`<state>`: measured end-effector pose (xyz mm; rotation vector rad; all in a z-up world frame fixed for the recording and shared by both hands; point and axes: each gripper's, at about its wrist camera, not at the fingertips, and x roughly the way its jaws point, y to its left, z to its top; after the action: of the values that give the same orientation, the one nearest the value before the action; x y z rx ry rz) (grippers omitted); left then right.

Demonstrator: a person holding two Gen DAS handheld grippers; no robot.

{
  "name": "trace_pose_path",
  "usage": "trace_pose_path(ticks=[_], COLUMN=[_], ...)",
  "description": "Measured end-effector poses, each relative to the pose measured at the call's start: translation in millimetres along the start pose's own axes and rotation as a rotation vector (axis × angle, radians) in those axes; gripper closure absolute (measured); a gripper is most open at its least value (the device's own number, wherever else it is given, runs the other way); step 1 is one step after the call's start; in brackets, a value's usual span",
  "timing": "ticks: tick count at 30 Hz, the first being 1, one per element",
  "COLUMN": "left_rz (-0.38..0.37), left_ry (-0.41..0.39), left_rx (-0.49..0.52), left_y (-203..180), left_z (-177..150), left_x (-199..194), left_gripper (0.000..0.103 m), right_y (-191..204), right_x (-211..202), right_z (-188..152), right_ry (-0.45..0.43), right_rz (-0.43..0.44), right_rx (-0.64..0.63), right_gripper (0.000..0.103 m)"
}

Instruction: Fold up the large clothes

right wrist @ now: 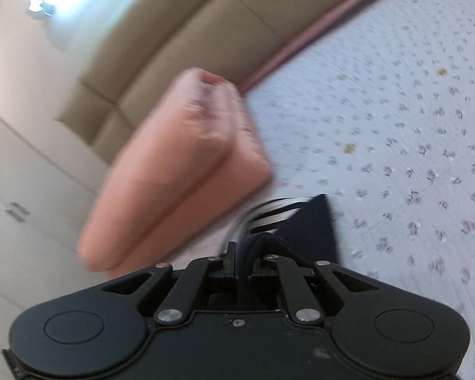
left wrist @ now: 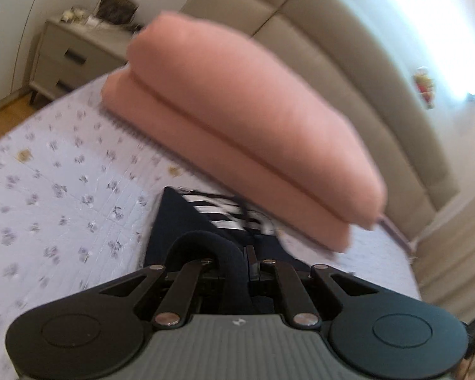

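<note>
A dark navy garment with a black-and-white striped part hangs in front of my left gripper, whose jaws are shut on a bunched fold of it. In the right wrist view the same navy garment with its stripes stretches ahead of my right gripper, shut on another bunched edge. The cloth is held above a bed with a pale floral quilt. Both views are blurred by motion.
A folded pink blanket lies on the bed beside the padded beige headboard, also seen as the pink blanket in the right view. A grey nightstand stands at the far left. White wardrobe doors fill the right view's left side.
</note>
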<state>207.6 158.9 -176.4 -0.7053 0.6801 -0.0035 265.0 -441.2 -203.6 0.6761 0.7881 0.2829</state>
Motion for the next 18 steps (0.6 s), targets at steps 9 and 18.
trace_pose_path(ticks=[9,18], left_rz=[-0.108,-0.085], left_ry=[0.078,0.218], left_rx=[0.087,0.598], left_y=[37.0,20.1], left_z=[-2.8,-66.7], left_x=[13.3,-39.9], left_gripper=[0.040,0.051], right_y=[-10.5,8.2], right_x=[-12.5,-42.5], right_z=[-15.0,-113.7], right_ry=[-0.081,0.107], right_rz=[0.054,0.048], right_rx=[-0.172,-0.562], right_gripper=[0.047,0.037])
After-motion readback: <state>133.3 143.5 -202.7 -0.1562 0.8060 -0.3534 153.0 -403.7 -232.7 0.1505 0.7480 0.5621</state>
